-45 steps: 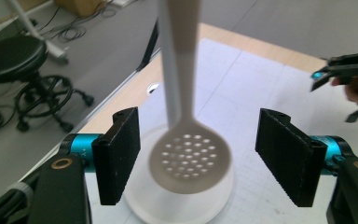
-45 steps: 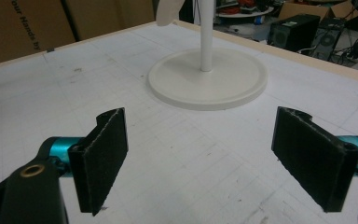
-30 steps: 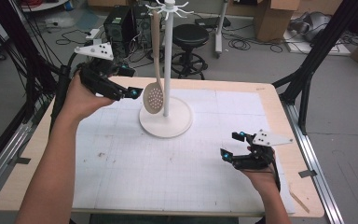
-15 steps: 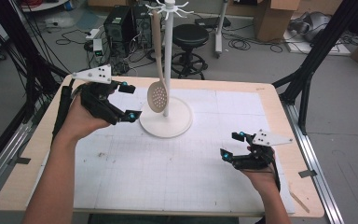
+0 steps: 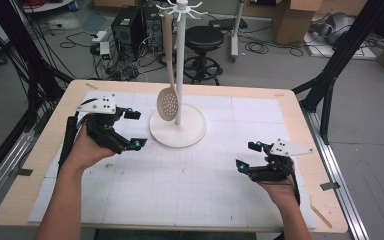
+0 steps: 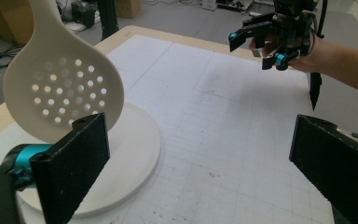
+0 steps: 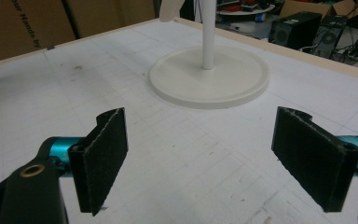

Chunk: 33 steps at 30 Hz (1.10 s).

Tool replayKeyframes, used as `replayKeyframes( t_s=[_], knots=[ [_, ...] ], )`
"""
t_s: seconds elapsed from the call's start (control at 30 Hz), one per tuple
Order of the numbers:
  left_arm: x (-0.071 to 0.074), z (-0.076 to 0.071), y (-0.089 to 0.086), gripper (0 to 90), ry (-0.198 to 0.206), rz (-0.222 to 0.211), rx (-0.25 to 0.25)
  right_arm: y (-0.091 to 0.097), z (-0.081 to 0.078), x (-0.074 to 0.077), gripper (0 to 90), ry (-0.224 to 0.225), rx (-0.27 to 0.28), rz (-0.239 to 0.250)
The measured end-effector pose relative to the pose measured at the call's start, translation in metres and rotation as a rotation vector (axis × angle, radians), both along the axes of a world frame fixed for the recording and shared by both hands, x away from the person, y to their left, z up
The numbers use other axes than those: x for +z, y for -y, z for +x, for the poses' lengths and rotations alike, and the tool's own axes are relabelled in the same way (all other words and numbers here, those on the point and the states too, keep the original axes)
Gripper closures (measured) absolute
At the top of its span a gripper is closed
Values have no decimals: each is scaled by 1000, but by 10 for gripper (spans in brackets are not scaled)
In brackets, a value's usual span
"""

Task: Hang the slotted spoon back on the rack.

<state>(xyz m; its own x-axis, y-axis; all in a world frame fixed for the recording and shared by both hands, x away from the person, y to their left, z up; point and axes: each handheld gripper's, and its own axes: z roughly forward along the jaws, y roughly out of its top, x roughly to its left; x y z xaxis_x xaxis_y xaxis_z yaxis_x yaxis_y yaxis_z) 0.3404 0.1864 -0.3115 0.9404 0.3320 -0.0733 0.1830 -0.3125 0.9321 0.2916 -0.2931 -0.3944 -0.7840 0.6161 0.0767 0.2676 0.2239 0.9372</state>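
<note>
Two tools, left (image 5: 133, 129) and right (image 5: 248, 155), jaws apart, empty; slotted spoon (image 5: 168, 102) hung on rack (image 5: 181, 60) in high view

The cream perforated plastic-looking spoon (image 6: 60, 95) and round white stand base (image 7: 209, 79) look smooth and matt, the white gridded mat (image 5: 200, 175) papery and scuffed over a pale wooden tabletop (image 5: 45, 150), the black jaw pads coarse-grained.
</note>
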Motion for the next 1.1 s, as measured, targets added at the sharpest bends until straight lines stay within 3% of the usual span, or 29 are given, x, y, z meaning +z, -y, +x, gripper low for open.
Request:
replayKeyframes(
  t_s=[0.33,0.4,0.73,0.83,0.97,1.1],
  knots=[
    [-35,-12,-16,27,-18,-65,-2,2,1,-1,175,-7,1,4],
    [-39,-11,-19,17,-37,-43,-7,2,2,-2,175,-4,-1,1],
    [-59,-15,-32,17,-14,-52,24,5,2,-5,175,-15,-4,10],
    [-62,-13,-30,16,-18,-42,34,4,3,-7,175,-27,0,6],
    [-69,-11,-22,16,-24,15,38,6,3,-7,175,-26,-1,6],
    [-78,-8,-21,17,-37,9,53,6,2,-7,175,-26,-4,1]
  ],
)
